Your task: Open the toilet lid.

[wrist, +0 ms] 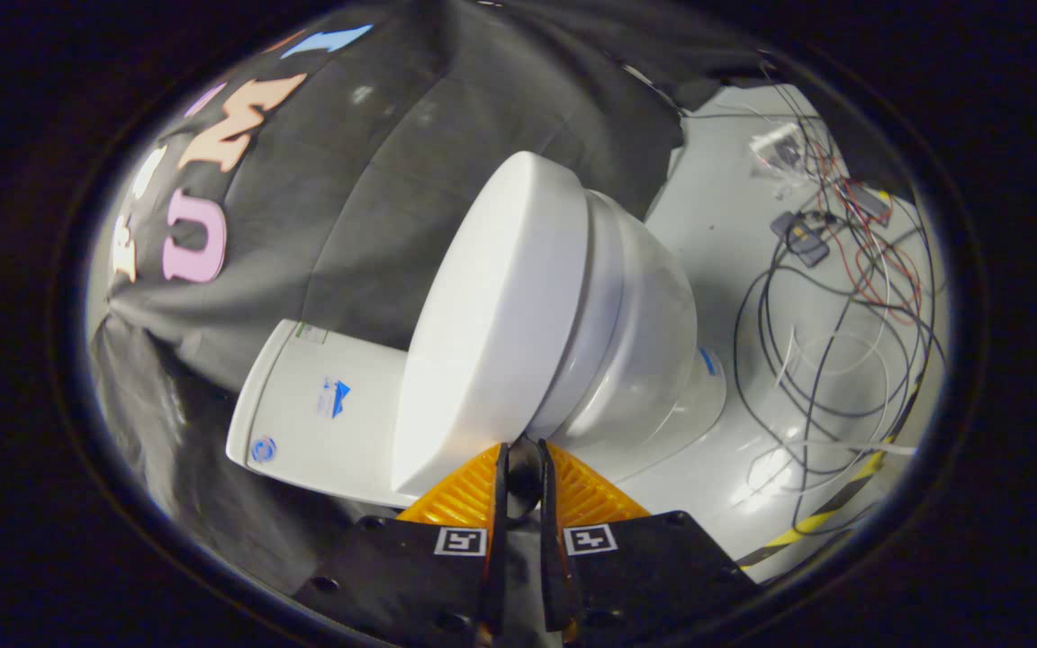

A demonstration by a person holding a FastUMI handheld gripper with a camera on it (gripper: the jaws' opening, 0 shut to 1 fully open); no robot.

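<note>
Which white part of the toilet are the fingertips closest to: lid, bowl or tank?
The lid. Its edge sits just ahead of the nearly closed gripper fingertips. The tank lies beyond on one side, the bowl on the other, under the lid.

Toilet lid [496,315] down on the seat; bowl interior hidden beneath it. Lid's near edge runs behind the fingertips [502,468] of the gripper [523,468]; cannot tell whether they touch it. Fingers nearly closed, only a narrow gap between them; rear part cut off by the view. Stickers on tank [320,405] too small to make out. Small parts among the tangled cables [829,297] on the floor [716,216] too small and blurred to identify.
</note>
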